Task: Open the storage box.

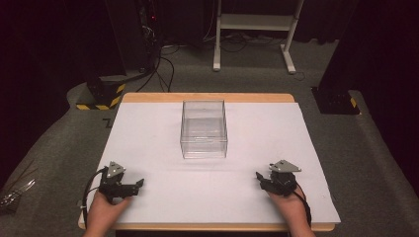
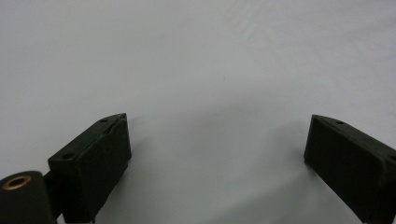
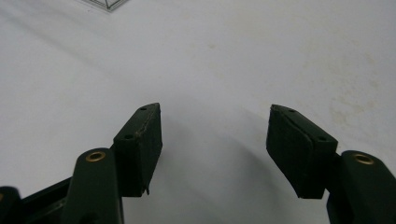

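A clear plastic box (image 1: 204, 129) stands upright and empty near the middle of the white table cover (image 1: 158, 133). My left gripper (image 1: 140, 184) rests low at the front left, held by a hand, its jaws pointing right. In the left gripper view my left gripper (image 2: 217, 140) is open over bare white surface, nothing between the pads. My right gripper (image 1: 259, 176) sits at the front right, jaws pointing left toward the middle. In the right gripper view my right gripper (image 3: 215, 128) is open and empty, with a corner of the clear box (image 3: 105, 3) at the top edge.
The wooden table edge (image 1: 207, 98) shows at the back and front. Beyond it are a white metal stand (image 1: 254, 29), black cables (image 1: 163, 69) on the grey carpet, and yellow-black striped bases (image 1: 101, 96). Metal tools (image 1: 15, 192) lie on the floor at far left.
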